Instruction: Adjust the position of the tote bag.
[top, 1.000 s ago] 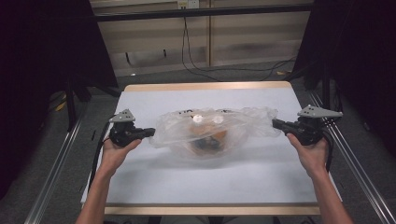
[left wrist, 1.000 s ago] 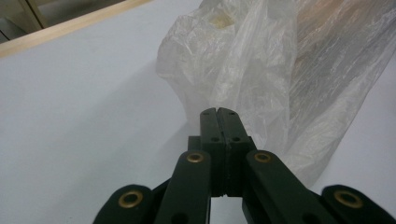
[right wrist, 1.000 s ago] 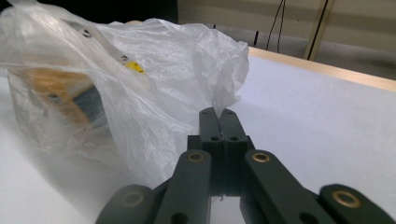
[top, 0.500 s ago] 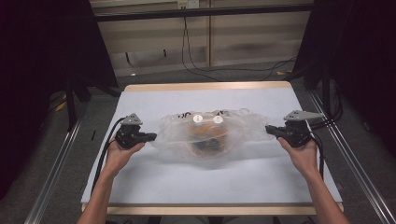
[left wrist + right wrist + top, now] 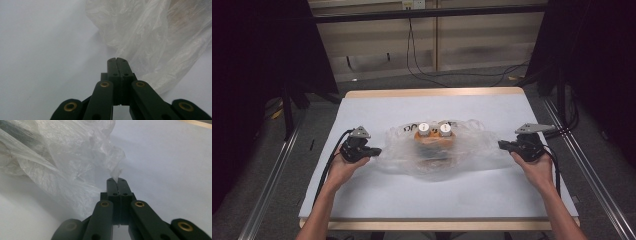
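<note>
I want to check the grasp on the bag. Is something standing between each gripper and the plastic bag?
Nothing visible does. The right gripper is shut on a thin edge of the plastic bag. The left gripper is shut right at the bag's edge; whether it pinches film, I cannot tell.

Over the last second both tools have come toward the person, away from the far edge of the bench. The left tool (image 5: 374, 151) has drawn level with the near side of the plastic bag (image 5: 437, 150). The right tool (image 5: 503, 145) has moved less. The bag has come with them, its two white caps (image 5: 434, 129) now sitting nearer the person.
</note>
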`<move>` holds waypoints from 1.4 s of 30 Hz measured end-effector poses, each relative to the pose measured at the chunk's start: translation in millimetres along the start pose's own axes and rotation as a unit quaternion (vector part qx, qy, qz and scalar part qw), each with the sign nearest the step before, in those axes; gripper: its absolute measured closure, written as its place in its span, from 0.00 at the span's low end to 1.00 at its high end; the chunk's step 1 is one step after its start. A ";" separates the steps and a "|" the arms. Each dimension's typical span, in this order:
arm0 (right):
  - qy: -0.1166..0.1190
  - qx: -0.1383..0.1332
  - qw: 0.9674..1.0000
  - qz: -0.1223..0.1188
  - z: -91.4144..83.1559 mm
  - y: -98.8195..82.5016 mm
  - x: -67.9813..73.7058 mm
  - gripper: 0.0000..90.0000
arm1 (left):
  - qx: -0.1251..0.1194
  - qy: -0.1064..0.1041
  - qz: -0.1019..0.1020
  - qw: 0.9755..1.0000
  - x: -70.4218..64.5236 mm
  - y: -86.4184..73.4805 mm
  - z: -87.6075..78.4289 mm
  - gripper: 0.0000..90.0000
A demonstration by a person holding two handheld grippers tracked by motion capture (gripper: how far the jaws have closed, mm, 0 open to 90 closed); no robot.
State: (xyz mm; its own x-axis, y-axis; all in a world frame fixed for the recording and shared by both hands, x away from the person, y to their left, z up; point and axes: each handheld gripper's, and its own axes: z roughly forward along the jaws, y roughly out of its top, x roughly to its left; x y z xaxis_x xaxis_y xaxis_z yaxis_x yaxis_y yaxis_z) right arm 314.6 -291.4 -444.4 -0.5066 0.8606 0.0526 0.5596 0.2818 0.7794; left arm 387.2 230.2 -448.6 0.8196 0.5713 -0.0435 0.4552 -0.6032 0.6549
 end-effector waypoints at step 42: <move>0.035 0.020 0.999 -0.003 10.2 -23.9 -6.7 0.76 | -0.037 -0.039 -0.038 0.998 6.3 -17.9 -9.7 0.79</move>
State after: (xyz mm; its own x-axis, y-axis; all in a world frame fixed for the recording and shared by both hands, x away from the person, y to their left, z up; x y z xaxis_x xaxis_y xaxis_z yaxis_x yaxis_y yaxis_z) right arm 311.3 -299.5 -469.7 -0.5532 0.8279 0.0925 0.5821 0.3048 0.7538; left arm 380.8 250.0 -453.2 0.8096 0.5673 -0.1508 0.4923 -0.5162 0.7008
